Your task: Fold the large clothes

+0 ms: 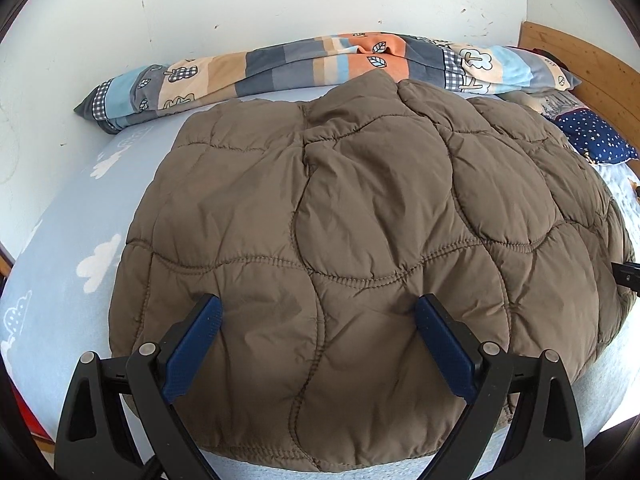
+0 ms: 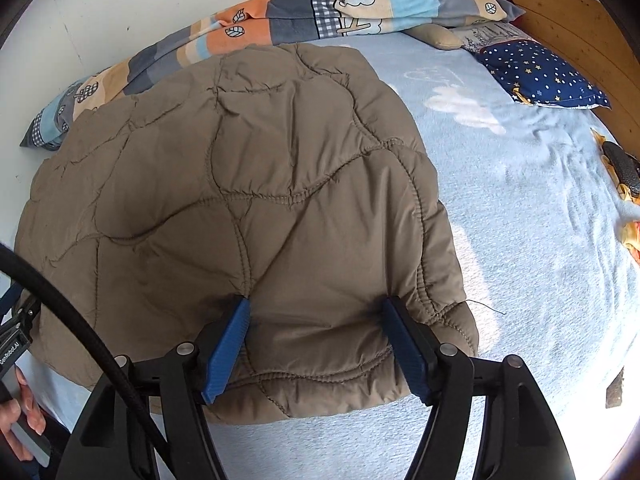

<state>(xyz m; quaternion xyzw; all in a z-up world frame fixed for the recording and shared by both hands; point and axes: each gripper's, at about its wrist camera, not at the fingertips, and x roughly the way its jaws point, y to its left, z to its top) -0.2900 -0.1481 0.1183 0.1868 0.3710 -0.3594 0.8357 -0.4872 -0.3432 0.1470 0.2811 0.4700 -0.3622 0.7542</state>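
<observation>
A large brown quilted jacket (image 1: pixel 360 220) lies flat on the bed, folded into a rounded block; it also shows in the right wrist view (image 2: pixel 240 184). My left gripper (image 1: pixel 318 308) is open, its blue-padded fingers (image 1: pixel 196 344) spread over the jacket's near left part. My right gripper (image 2: pixel 316 310) is open over the jacket's near right corner, fingers (image 2: pixel 404 348) resting on or just above the fabric. Neither grips any cloth that I can see.
The bed has a light blue sheet with white clouds (image 2: pixel 520 208). A rolled patchwork blanket (image 1: pixel 320 64) lies along the white wall. A navy star pillow (image 2: pixel 540 76) and a wooden headboard (image 2: pixel 580 28) are at the right. A cable (image 2: pixel 80 320) crosses the lower left.
</observation>
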